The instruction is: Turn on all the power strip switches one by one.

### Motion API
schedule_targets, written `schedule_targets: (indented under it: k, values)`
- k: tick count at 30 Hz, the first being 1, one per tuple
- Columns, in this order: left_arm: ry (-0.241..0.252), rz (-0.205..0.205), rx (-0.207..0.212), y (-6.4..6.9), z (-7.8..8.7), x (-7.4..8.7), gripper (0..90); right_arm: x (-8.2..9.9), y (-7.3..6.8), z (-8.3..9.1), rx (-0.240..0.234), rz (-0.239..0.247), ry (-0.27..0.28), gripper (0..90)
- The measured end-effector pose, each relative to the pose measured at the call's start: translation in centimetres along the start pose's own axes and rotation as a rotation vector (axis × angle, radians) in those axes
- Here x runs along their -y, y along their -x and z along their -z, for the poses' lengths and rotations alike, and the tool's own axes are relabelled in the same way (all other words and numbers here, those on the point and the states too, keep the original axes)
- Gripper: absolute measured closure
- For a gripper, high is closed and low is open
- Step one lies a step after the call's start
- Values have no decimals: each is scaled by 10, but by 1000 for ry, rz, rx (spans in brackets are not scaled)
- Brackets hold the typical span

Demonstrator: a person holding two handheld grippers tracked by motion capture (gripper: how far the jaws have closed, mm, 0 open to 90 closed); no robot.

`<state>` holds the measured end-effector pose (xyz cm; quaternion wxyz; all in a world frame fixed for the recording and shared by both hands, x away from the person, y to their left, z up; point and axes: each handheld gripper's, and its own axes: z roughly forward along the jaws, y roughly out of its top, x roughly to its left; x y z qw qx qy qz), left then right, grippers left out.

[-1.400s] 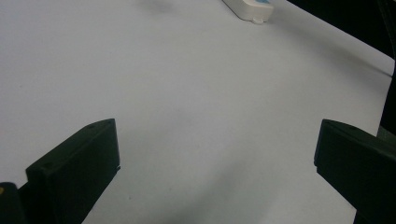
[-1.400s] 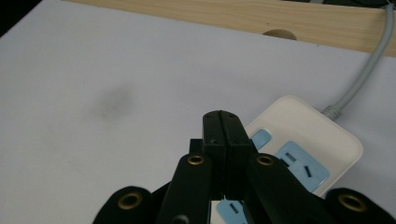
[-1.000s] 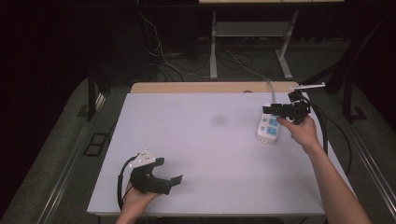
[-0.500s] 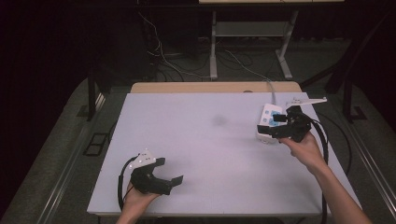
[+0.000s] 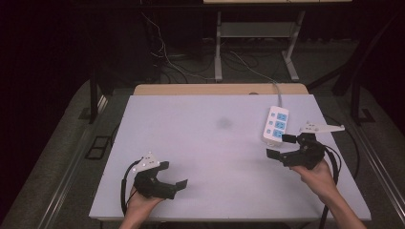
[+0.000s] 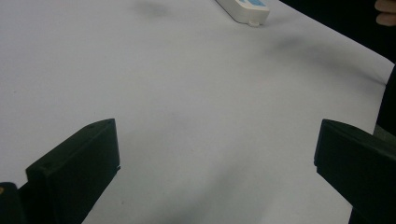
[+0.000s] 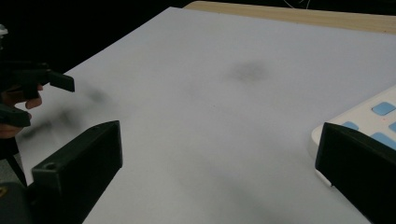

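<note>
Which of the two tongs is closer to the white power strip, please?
The right tongs, open beside the power strip's near end on the table's right side; the left tongs sit far off at the near left edge.

White power strip [image 5: 276, 126] on table [image 5: 205, 143], right claw [image 5: 282, 147] just beside, open
</note>
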<state>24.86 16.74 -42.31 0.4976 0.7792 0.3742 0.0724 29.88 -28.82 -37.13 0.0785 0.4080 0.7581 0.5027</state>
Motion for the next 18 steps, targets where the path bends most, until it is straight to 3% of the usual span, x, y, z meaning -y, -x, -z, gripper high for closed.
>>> schedule_targets:
  k: [11, 18]
  values:
    - [4, 5, -2, 0, 1, 0, 0, 42, -26, 7, 7, 39, 12, 7]
    - [1, 5, -2, -1, 1, 0, 0, 61, -29, 6, 6, 36, 13, 7]
